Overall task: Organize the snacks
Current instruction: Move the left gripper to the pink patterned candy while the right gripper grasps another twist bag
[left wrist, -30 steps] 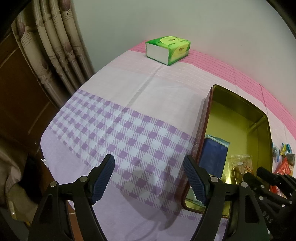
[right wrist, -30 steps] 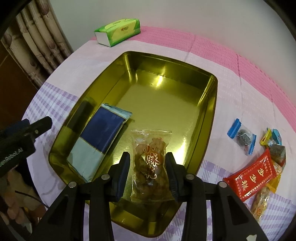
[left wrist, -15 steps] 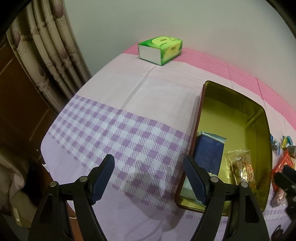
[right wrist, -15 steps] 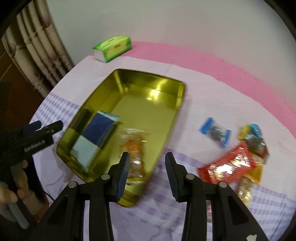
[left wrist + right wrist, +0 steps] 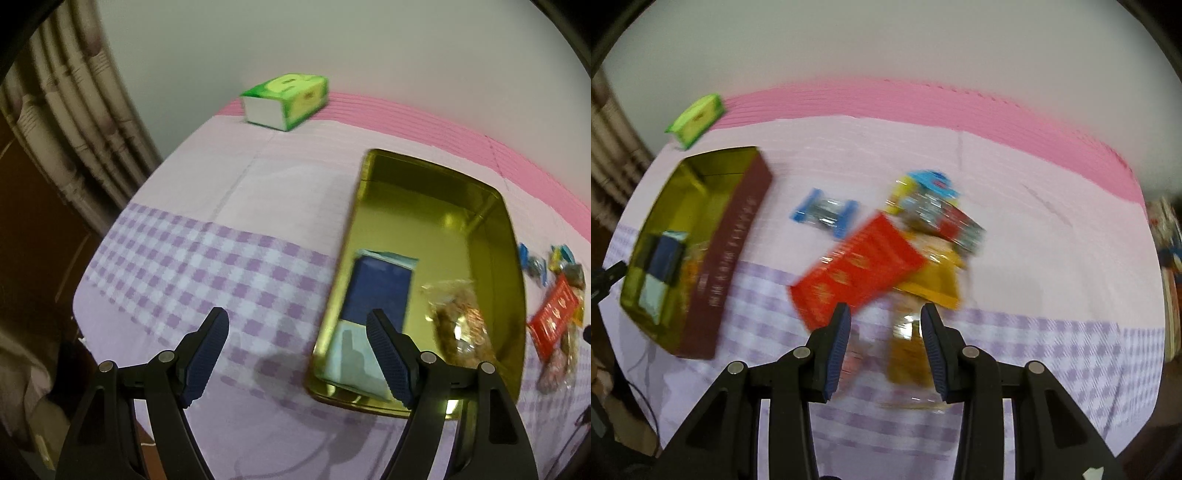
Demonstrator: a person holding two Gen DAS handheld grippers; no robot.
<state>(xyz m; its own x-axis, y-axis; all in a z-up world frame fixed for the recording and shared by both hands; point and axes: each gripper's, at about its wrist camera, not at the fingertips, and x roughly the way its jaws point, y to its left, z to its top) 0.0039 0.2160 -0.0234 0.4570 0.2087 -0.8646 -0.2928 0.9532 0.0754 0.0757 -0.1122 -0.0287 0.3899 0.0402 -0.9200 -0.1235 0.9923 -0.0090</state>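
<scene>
We take this for a home: a checked purple-and-pink tablecloth (image 5: 229, 206) against a plain wall, a green tissue box (image 5: 286, 100) far left, patterned curtains (image 5: 77, 122) beyond.

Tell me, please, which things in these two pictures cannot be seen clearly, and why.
- Snack pile, right wrist view: motion blur smears the wrappers; print unreadable, count unclear.
- Clear packet between the right gripper's fingers: blurred, contents unclear.
- Tin, right wrist view: its wall hides part of the inside.
- Red packet, left wrist view: near the edge, small, characters illegible.
- Tin's near corner, left wrist view: hidden behind the left gripper's finger.
</scene>
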